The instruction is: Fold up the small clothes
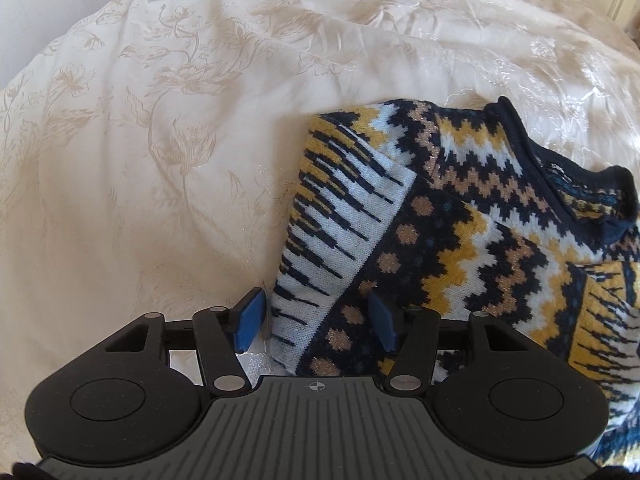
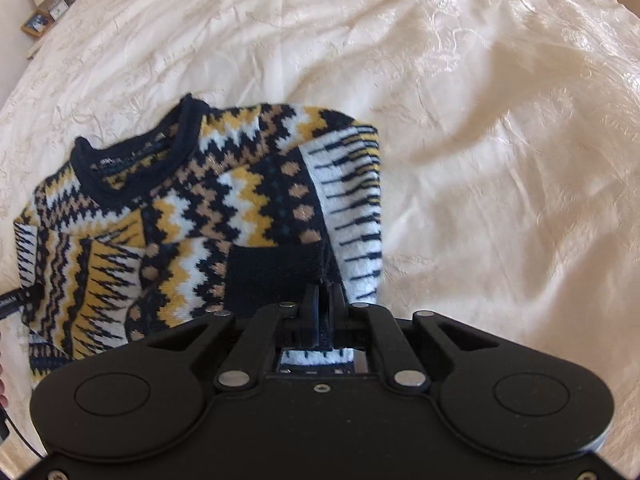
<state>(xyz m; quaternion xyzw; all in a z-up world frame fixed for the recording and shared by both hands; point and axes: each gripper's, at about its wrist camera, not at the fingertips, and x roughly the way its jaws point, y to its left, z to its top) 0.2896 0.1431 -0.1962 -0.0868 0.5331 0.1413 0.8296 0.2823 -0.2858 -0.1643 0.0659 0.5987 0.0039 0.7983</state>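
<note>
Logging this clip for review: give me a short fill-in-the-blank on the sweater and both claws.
The patterned sweater lies on a cream ____.
The left claw has its blue pads ____, straddling the sweater's edge.
The right claw is ____ on the sweater's fabric.
The neckline trim is dark ____.

Missing words: bedspread; open; shut; navy

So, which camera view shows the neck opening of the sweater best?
The right wrist view. There the sweater's navy collar shows as a full curve, with the inner back of the neck visible. In the left wrist view the collar sits near the right edge, seen more from the side and partly cut off.
</note>
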